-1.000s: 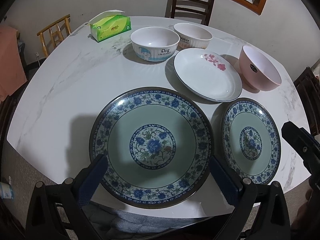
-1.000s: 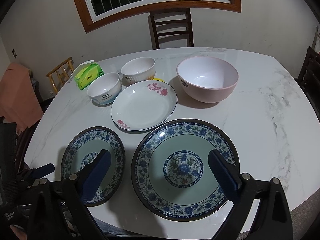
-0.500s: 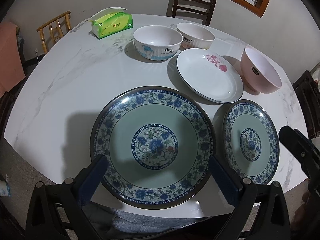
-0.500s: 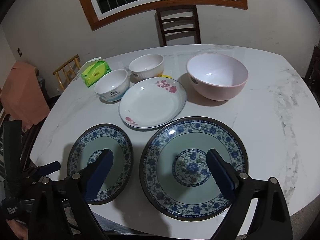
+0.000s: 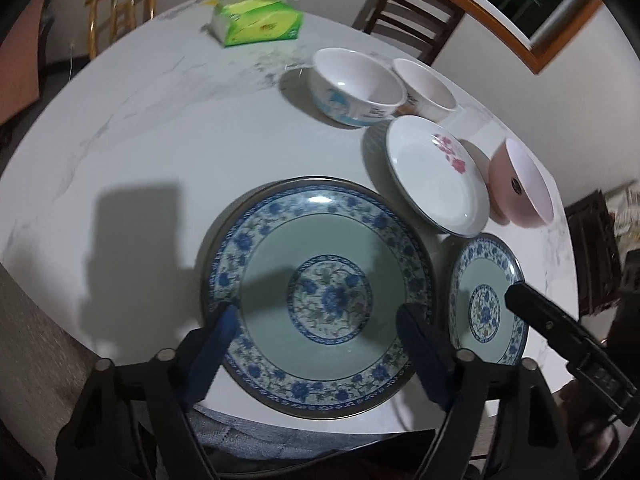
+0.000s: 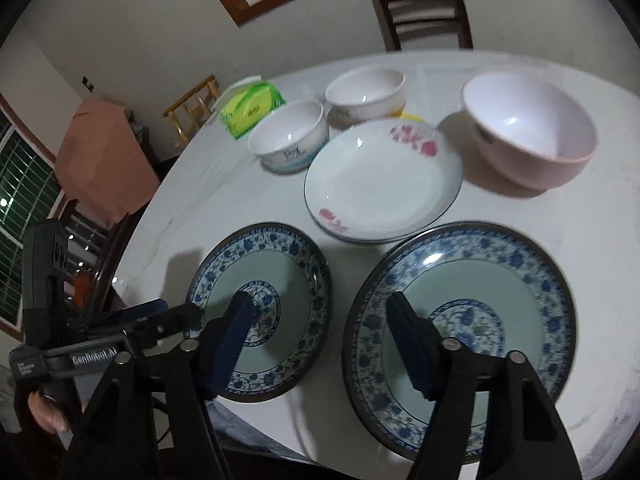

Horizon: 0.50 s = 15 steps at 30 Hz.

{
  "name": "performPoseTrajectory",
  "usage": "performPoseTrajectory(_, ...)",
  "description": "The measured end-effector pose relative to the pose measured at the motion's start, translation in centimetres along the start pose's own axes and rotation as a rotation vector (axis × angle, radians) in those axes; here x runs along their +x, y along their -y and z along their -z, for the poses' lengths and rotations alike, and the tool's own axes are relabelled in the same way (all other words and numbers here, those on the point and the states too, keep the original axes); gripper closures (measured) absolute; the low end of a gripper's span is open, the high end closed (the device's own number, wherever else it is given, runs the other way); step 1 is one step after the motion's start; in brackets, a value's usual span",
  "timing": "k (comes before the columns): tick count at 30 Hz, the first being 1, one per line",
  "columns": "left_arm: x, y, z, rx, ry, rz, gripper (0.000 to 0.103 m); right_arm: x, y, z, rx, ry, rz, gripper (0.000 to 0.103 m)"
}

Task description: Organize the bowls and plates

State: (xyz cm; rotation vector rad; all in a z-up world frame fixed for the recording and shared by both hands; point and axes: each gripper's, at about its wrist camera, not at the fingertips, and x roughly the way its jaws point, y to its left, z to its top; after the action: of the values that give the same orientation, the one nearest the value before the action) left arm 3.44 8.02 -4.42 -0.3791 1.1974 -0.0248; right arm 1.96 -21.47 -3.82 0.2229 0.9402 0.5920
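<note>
While both of my claws, left claw and right claw, are closing with nothing gripped, I judge the big blue plate at the lower centre of the desk stiff, slippery and breakable, best pinched at its near rim.

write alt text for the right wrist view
The right gripper, jaws closing on nothing, hovers above two blue floral plates on a marble table. Behind sit a white plate and three bowls.
</note>
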Motion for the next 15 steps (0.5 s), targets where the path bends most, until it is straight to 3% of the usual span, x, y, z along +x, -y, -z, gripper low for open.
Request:
performPoseTrajectory(8,-0.3,-4.2,-0.8,-0.127,-0.003,0.035,0.027,3.5,0.8,-1.2,0.031,-0.090,-0.063,0.059)
performPoseTrajectory(11,-0.1,-5.5,-0.9,-0.168,-0.017,0.059,0.038,4.5,0.9,-1.7,0.034,-0.119,-0.070,0.062)
performPoseTrajectory(15,0.5,-6.7,-0.7,-0.217,-0.042,0.076,0.038,6.1,0.8,-2.4,0.032,-0.153,-0.084,0.064)
